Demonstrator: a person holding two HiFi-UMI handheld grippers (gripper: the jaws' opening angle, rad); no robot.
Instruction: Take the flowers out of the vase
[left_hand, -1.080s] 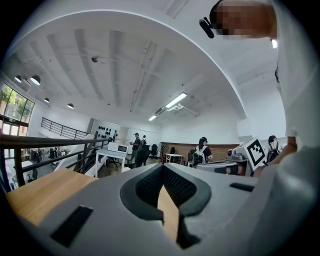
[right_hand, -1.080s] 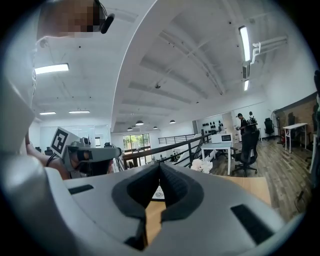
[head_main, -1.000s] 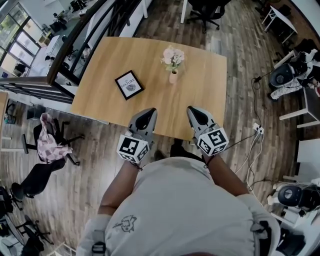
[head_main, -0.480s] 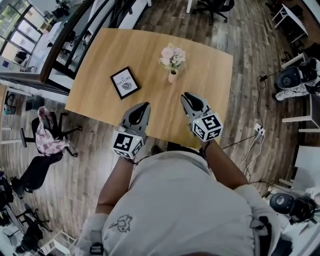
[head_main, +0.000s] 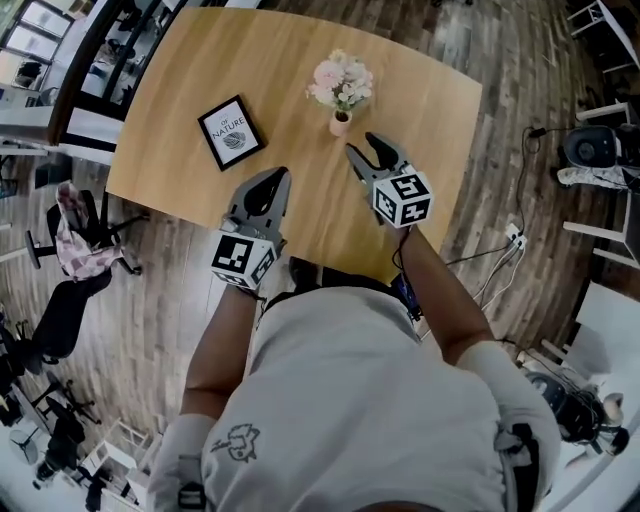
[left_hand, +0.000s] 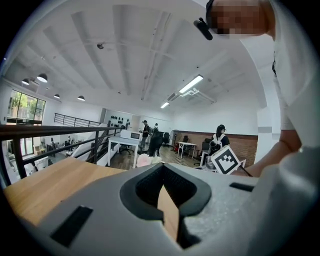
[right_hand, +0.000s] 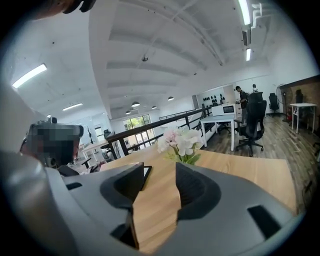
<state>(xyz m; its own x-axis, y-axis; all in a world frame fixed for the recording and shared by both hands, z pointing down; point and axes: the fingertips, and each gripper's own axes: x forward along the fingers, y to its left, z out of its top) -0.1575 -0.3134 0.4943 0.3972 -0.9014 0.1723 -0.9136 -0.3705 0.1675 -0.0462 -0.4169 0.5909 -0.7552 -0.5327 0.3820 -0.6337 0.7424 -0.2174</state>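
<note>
the flowers (head_main: 340, 82) stand upright in the small vase (head_main: 340, 124) toward the far side of the wooden table (head_main: 170, 110), and a black picture frame (head_main: 231, 132) lies flat well to their left. the right gripper (head_main: 362, 148) hovers over the table just beside the vase, on its near right side, and does not touch it. its jaws are opening and stand spread, with only bare tabletop between them. in the right gripper view the pale pink and white blooms and green leaves rise just beyond the gap between the jaws, while the vase itself is hidden behind the gripper's own body

the left gripper (head_main: 268, 176) hangs over the near part of the table, well apart from the vase, with its jaws pressed together and nothing held in them. in the left gripper view the blooms peek over the top of the closed jaws, and the right gripper's marker cube (left_hand: 225, 159) shows off to the right. the person stands at the near edge of the table with both arms stretched forward
</note>
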